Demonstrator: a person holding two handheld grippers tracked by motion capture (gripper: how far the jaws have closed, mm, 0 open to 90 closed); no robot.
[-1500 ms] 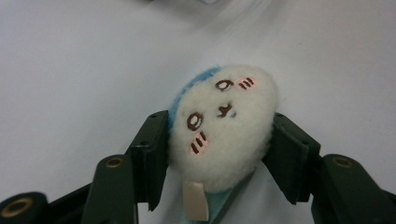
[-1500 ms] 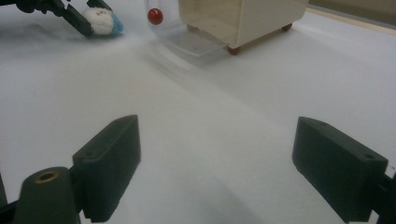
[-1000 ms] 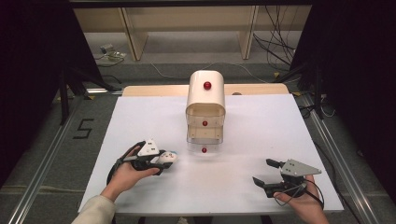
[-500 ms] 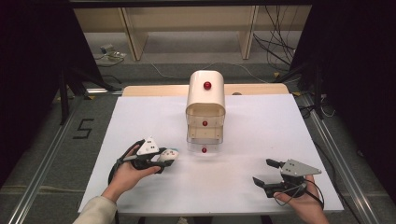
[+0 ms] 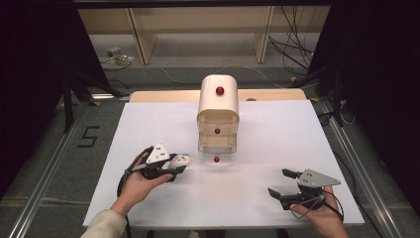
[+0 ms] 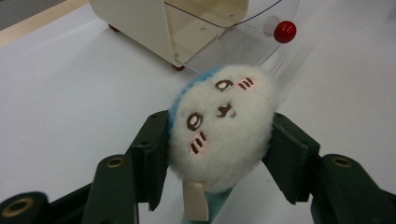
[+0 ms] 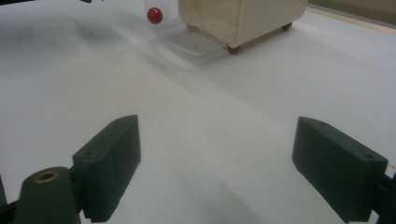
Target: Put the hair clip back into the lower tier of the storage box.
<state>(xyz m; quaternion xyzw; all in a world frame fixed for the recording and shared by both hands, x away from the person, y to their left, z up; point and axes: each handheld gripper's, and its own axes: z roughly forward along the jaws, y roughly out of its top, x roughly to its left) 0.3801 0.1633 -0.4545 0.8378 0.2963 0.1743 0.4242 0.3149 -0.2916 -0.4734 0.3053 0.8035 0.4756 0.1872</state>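
A cream plastic drawer cabinet with a rounded top and red ball knobs stands at the middle of the white table, and everything else is placed in relation to it. Its lowest clear drawer is pulled out toward the person, its red knob jutting forward; judging by this, the open drawer is meant to receive something.

To the front left of the cabinet, the left gripper is clamped on a small white fluffy plush toy with a blue back and an embroidered face. Its jaws press the toy's two sides, the face turned up toward the gripper's camera and a beige tag hanging below. The toy is carried clear of the table, just short of the open drawer, so it looks ready to be lowered in.

To the front right of the cabinet, well apart from it, the right gripper sits low over the table with its jaws spread wide and nothing between them. It seems parked out of the way, perhaps free to push the drawer shut afterward.
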